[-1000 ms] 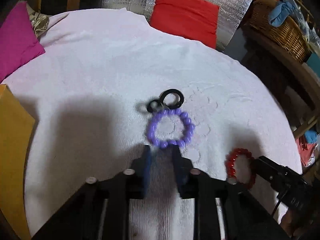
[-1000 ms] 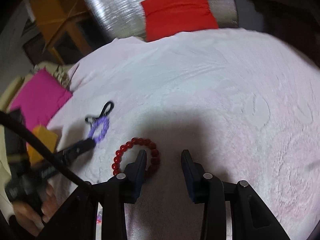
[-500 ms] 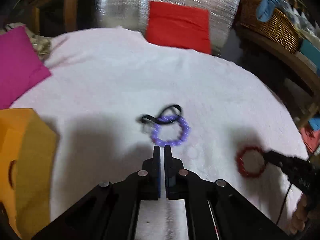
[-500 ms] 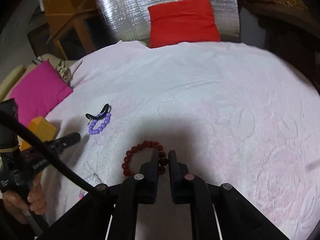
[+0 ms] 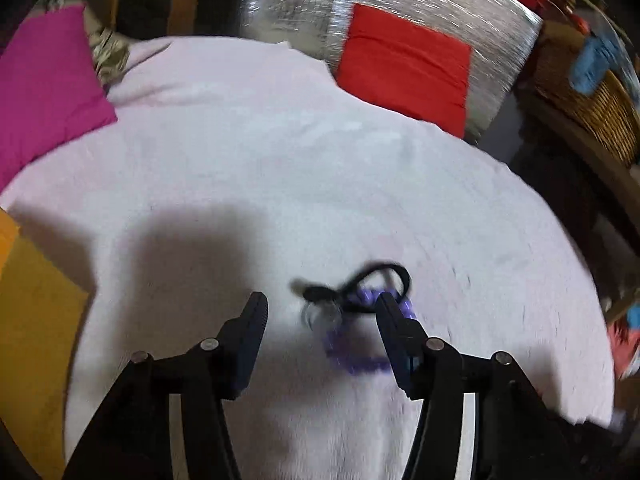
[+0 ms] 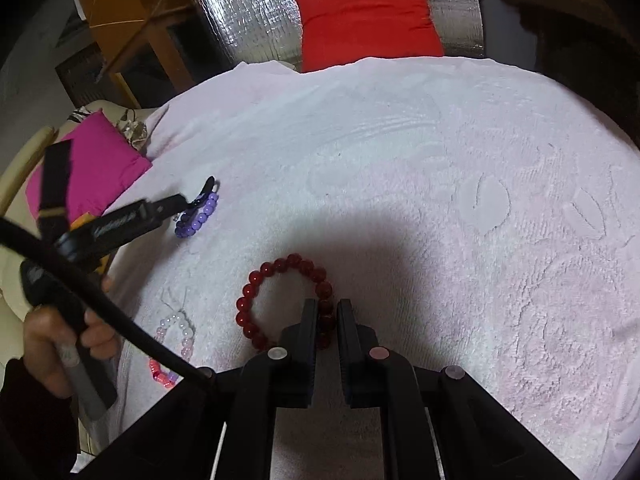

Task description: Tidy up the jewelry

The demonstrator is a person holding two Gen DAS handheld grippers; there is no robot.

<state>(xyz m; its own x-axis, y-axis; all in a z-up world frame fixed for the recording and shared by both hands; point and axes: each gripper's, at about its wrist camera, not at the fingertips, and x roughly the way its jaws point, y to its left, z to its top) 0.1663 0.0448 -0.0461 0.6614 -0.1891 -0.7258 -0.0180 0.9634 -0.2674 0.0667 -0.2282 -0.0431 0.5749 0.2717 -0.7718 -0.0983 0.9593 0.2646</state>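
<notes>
Dim indoor light. Left wrist view motion-smeared; purple bracelet (image 5: 360, 344) blurred. Right view sharp. Shadows at 6 o'clock. Foil sheet (image 5: 400, 12) glares, 12 o'clock. Fisheye-dark corners.

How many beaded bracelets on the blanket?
3. Red bracelet between the right hand-held gripper fingers; purple bracelet far left at the left hand-held gripper, whose jaws are opening; pink-white bracelet near left, partly hidden by a cable.

Black tongs (image 6: 325, 312) with silver screws, blue-edged pads, thick black cable (white lettering), dark sleeve (image 6: 28, 412)
</notes>
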